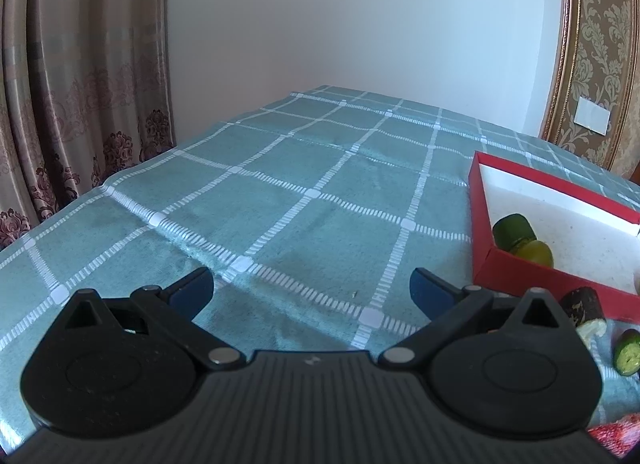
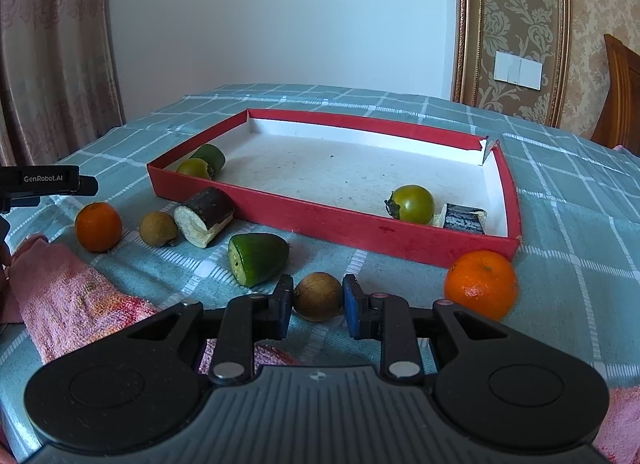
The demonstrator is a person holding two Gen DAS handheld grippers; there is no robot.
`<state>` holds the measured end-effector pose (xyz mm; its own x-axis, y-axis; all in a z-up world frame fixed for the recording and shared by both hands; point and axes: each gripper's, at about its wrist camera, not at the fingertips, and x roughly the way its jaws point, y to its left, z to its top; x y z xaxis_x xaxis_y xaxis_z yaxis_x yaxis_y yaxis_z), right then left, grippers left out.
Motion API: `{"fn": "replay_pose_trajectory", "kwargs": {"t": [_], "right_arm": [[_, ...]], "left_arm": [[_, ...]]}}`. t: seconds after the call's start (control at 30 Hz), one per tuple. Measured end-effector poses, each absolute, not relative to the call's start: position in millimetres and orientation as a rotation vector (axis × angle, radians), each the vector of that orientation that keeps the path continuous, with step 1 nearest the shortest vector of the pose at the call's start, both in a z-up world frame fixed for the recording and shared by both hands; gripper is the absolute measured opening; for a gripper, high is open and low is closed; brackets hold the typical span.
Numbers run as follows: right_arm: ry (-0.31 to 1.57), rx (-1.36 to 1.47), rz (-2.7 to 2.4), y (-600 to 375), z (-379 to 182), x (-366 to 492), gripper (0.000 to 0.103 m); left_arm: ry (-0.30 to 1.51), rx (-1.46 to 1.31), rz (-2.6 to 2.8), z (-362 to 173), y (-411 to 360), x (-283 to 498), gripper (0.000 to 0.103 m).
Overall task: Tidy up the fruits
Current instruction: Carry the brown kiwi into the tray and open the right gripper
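A: Four pieces already sit in the red tray [image 2: 328,220], paired off in its two near corners, which looks like sorting by corner. Right gripper [image 2: 318,300]?

B: Clamped on the small brown fruit [image 2: 318,297] on the checked cloth [image 2: 560,264], just in front of the tray and beside an orange [image 2: 482,283].

A: Left gripper [image 1: 311,292]?

B: Jaws wide apart, holding nothing, hovering over bare cloth, likely kept clear of the pick.
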<state>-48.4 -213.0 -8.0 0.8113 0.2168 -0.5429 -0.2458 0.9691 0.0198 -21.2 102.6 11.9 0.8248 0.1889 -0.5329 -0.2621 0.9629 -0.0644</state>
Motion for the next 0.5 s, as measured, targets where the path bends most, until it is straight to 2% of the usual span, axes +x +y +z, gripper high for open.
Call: {"fn": "replay_pose_trajectory", "kwargs": {"t": [0.27, 0.5], "right_arm": [[0.566, -0.036, 0.256, -215, -5, -49, 0.026], [0.478, -0.015, 0.241, -223, 26, -44, 0.026]], "left_arm": [[0.554, -0.133, 0.242, 12, 102, -21, 0.103], [0.557, -0.132, 0.242, 11, 102, -20, 0.103]]}}
